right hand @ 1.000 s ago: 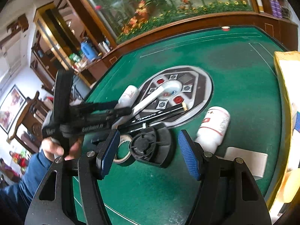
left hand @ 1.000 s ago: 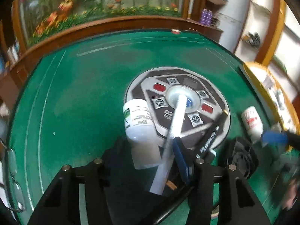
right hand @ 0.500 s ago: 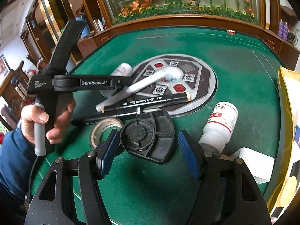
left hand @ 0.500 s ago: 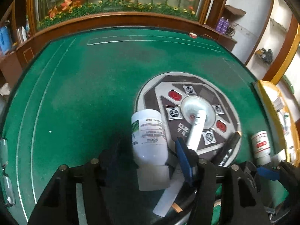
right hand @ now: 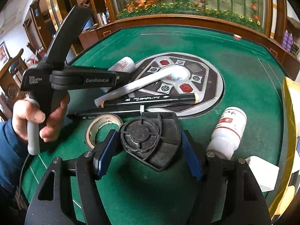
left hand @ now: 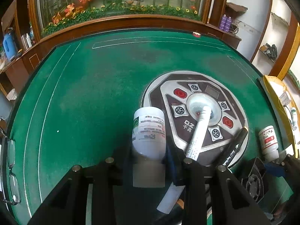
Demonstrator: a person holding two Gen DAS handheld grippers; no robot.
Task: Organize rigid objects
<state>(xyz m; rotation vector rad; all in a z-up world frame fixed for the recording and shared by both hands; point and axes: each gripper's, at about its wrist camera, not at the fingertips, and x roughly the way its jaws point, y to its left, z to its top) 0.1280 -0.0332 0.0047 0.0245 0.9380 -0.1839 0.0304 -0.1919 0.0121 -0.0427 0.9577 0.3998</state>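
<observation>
Left gripper [left hand: 149,161] clamped on white bottle [left hand: 149,131] | right gripper [right hand: 148,150] fingers apart, straddling black plastic piece [right hand: 150,136] | green table [right hand: 243,75]

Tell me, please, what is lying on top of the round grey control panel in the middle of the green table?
A white marker pen rests across the round grey control panel, its tip on the clear centre dome. A black marker pen crosses the near edge. The panel beneath both is covered.
</observation>
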